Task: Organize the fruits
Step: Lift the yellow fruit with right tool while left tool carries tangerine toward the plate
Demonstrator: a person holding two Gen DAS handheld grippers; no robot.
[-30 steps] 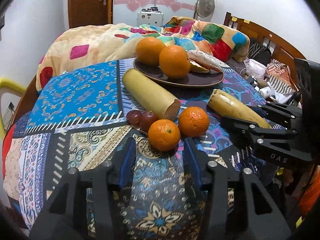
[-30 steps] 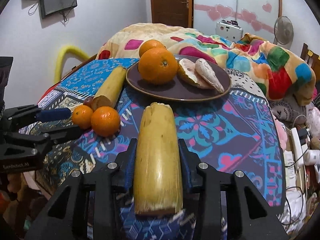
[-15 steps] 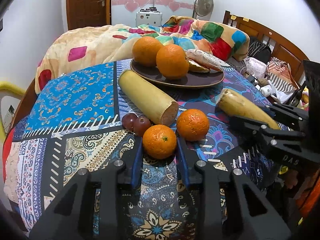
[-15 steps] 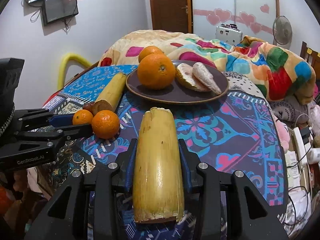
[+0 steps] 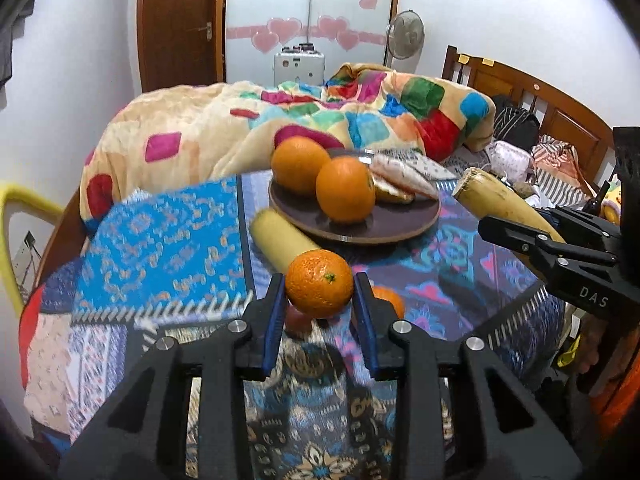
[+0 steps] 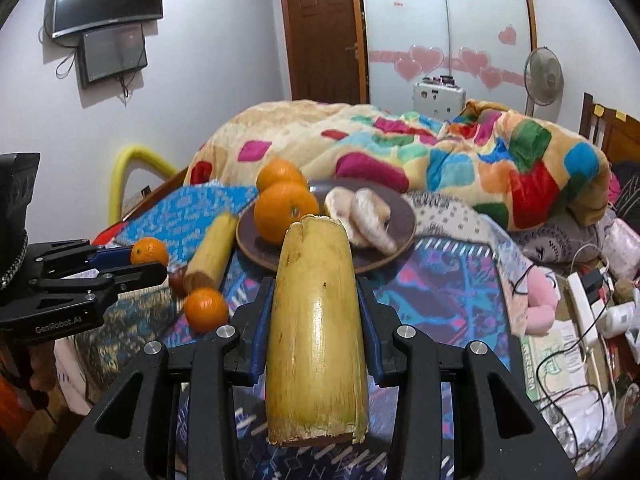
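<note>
Tangerine [image 5: 319, 289], small, light and soft-skinned, sits pinched at its widest in our left claw [image 5: 319, 300], clear of the cloth, plate [image 5: 400, 227] at 12 o'clock, while our right claw [image 6: 318, 316] clamps a stiff cane [image 6: 316, 332] mid-length.

Open patterned cloth [image 5: 160, 240] at left, nothing on it. Centre crowded: yellow stalk piece [image 5: 280, 240] lies just near of brown plate [image 5: 352, 232]; loose orange [image 6: 206, 309] and dark red fruit [image 5: 298, 320] nearer. Heaped blanket [image 5: 240, 128] blocks the far side.

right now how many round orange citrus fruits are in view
4: two on the brown plate, at and; one in the left gripper; one on the patterned cloth.
</note>
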